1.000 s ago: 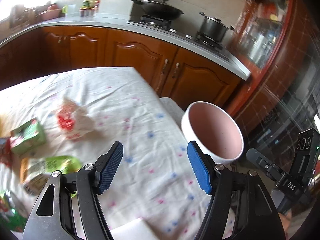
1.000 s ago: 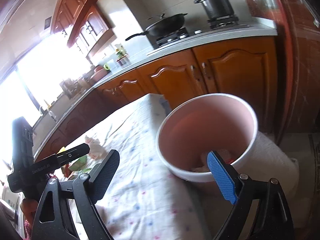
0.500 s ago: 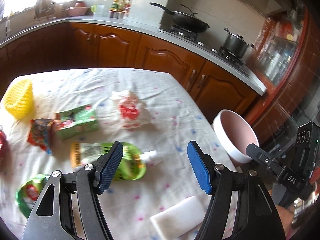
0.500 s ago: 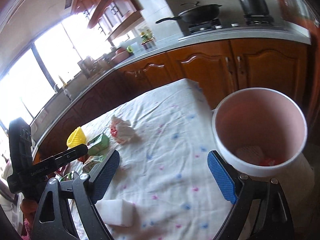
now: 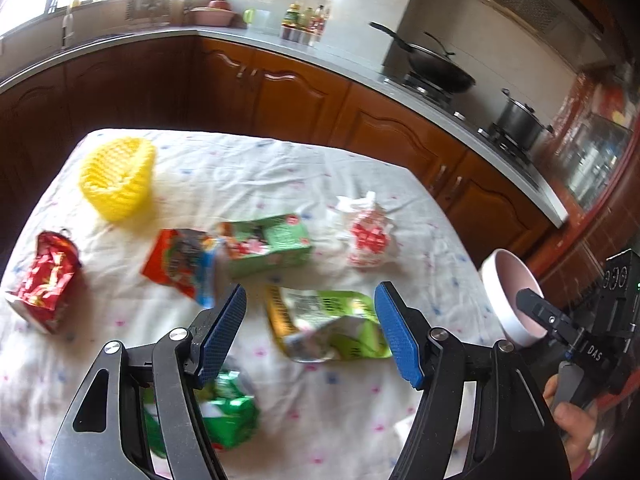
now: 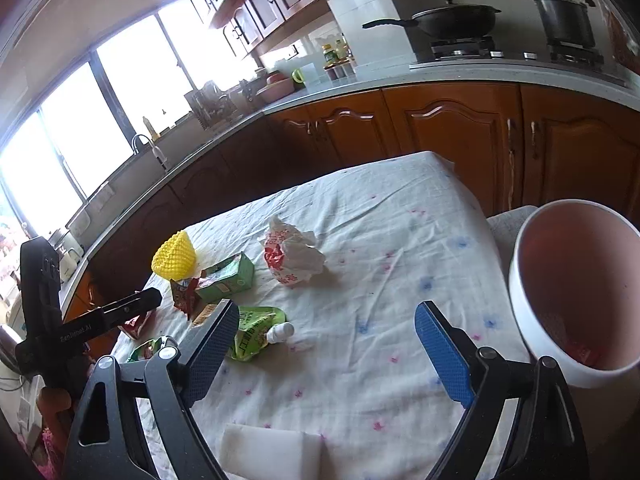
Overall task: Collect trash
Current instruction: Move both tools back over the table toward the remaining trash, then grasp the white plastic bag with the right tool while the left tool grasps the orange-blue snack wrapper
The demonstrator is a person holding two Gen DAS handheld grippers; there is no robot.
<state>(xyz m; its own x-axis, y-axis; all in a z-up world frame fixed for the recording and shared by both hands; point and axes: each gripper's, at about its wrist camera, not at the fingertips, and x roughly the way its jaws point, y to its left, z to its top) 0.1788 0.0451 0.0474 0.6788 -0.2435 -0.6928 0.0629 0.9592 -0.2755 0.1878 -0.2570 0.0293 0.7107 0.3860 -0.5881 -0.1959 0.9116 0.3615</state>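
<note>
Above a white cloth-covered table dotted pink and blue: left gripper, fingers spread wide, empty, poised over a crumpled green spouted pouch. Right gripper likewise agape, holding nothing. Scattered nearby: green carton, red-and-white crumpled wrapper, yellow mesh fruit sleeve, red foil packet. At table's right edge, white bin with pink interior, possibly some scraps inside.
</note>
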